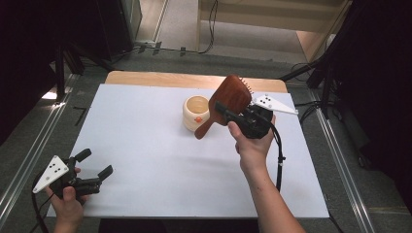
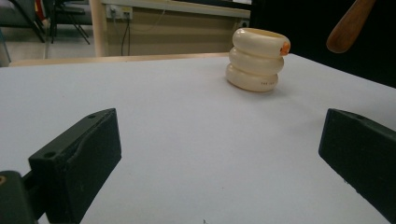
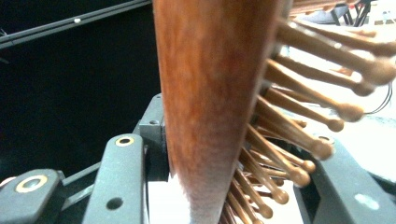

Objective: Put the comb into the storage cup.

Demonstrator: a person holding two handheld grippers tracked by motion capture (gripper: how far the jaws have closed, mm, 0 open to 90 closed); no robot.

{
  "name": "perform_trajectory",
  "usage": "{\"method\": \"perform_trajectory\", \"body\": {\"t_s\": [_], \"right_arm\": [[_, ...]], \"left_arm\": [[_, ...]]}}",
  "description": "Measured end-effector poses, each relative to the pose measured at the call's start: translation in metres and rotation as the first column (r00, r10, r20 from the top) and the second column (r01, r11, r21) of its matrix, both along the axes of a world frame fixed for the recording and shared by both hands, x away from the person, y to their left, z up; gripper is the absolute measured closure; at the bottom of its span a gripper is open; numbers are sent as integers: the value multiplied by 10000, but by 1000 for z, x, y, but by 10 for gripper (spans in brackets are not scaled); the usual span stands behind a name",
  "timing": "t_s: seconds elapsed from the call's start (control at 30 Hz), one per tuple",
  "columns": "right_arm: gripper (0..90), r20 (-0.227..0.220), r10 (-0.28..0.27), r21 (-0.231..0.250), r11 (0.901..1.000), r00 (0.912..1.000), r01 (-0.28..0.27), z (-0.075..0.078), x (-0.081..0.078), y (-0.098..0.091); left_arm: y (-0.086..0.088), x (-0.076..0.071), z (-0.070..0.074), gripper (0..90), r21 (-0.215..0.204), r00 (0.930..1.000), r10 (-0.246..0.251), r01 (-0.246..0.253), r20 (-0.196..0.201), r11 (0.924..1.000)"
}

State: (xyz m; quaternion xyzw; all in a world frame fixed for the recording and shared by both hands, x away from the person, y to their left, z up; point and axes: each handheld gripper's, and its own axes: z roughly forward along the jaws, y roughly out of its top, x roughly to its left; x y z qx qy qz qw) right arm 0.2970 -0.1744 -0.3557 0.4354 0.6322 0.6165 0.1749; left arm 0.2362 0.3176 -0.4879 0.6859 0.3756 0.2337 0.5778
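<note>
At the near left corner of the white table [image 1: 145, 160], the left gripper [image 1: 94, 165] sat in the person's left hand [image 1: 68, 206], low over the surface, with its jaws spread wide and nothing between them. In the left gripper view the two black jaws stood far apart at the bottom corners, with bare tabletop between.

Further along, toward the far middle of the table, stood a cream ribbed cup [image 1: 196, 112], shaped like three stacked rings, with an orange mark on its side. A line of small dark print ran along its lowest ring in the left gripper view [image 2: 258, 59], too small to read.

Right of the cup, the wooden paddle hairbrush [image 1: 228, 99] was held in the air, tilted, its handle slanting down toward the cup and its bristles facing away from the camera. The right gripper [image 1: 233, 112], in the person's right hand [image 1: 250, 145], was clamped on the brush head. The right gripper view showed the reddish wooden back [image 3: 210, 93] pressed between the jaws, with wooden ball-tipped pins [image 3: 299, 135] jutting right.
</note>
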Motion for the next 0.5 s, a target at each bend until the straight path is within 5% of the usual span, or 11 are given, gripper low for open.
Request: {"method": "perform_trajectory", "body": {"t_s": [0.5], "right_arm": [[509, 75, -298, -76, 9995, 9995, 299, 9, 14, -6]], "left_arm": [[0, 0, 0, 0, 16, 10000, 14, -14, -17, 10000]]}}
